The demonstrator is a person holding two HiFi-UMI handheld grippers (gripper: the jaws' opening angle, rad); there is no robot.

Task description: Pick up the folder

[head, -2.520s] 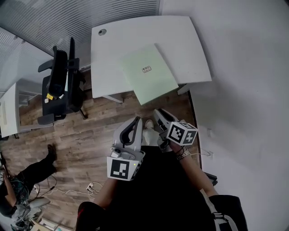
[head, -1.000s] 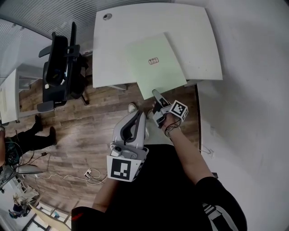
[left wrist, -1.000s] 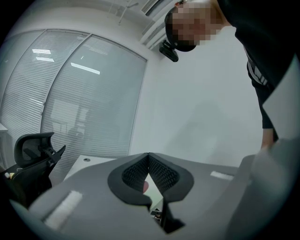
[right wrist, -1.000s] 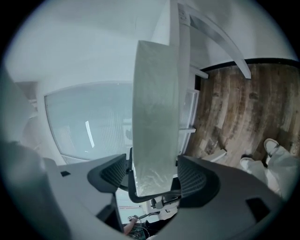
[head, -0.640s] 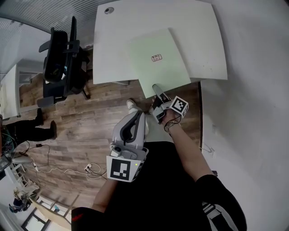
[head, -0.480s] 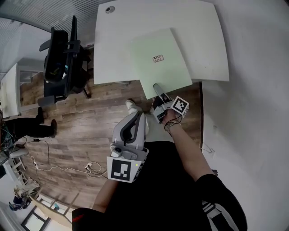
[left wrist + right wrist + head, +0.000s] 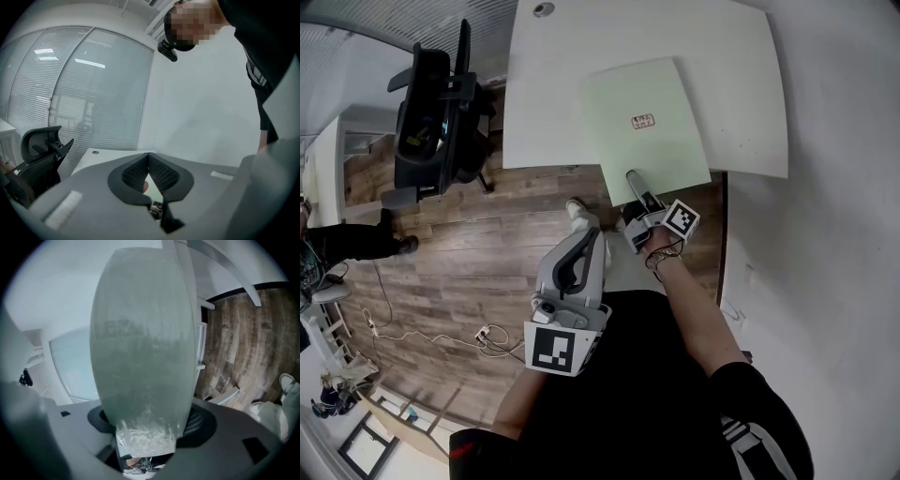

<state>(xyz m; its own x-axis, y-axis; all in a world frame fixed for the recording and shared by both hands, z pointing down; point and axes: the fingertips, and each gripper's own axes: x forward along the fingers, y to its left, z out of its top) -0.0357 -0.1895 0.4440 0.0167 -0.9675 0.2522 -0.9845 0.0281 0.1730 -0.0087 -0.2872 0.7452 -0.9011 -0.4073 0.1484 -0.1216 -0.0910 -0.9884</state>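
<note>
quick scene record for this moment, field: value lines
surface: white desk
target: pale green folder, flat on the desk, near end overhanging the front edge
folder mark: small label near its middle
right claw: shut on the folder's overhanging end
left claw: shut, empty, held back over the wood floor
nearby: black office chair, left of the desk in the head view
task stage: folder gripped, not yet lifted
</note>
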